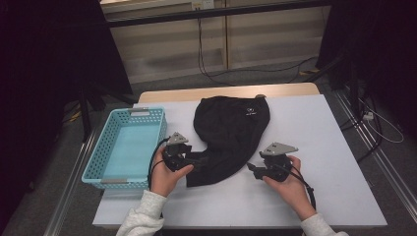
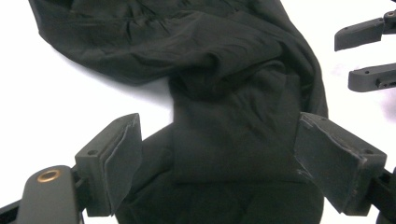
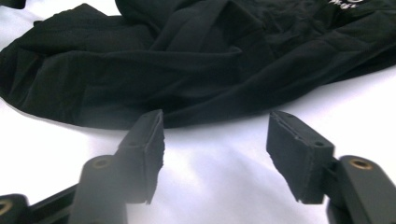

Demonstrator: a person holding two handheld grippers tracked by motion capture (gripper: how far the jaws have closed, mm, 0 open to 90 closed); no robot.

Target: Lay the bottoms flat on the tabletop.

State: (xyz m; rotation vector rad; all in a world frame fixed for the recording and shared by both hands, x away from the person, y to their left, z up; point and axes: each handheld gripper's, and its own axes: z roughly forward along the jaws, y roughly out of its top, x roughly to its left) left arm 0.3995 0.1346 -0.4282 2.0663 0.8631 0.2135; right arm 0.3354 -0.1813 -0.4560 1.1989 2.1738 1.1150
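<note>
A black garment (image 1: 230, 129) with a small white logo lies crumpled on the white table (image 1: 324, 147), its narrow end pointing to the near side. My left gripper (image 1: 195, 160) reaches into that narrow end from the left. In the left gripper view the cloth (image 2: 224, 70) lies between the wide-apart jaws of the left gripper (image 2: 219, 122), and the pads do not visibly press on it. My right gripper (image 1: 251, 168) stands open just right of the cloth. In the right gripper view the right gripper (image 3: 218, 117) is over bare table, with the garment's edge (image 3: 187, 60) just ahead.
A light blue perforated basket (image 1: 139, 112) stands with nothing in it at the table's left edge, close to the left hand. Bare white table stretches to the right and along the near edge. Cables run over the floor behind the table.
</note>
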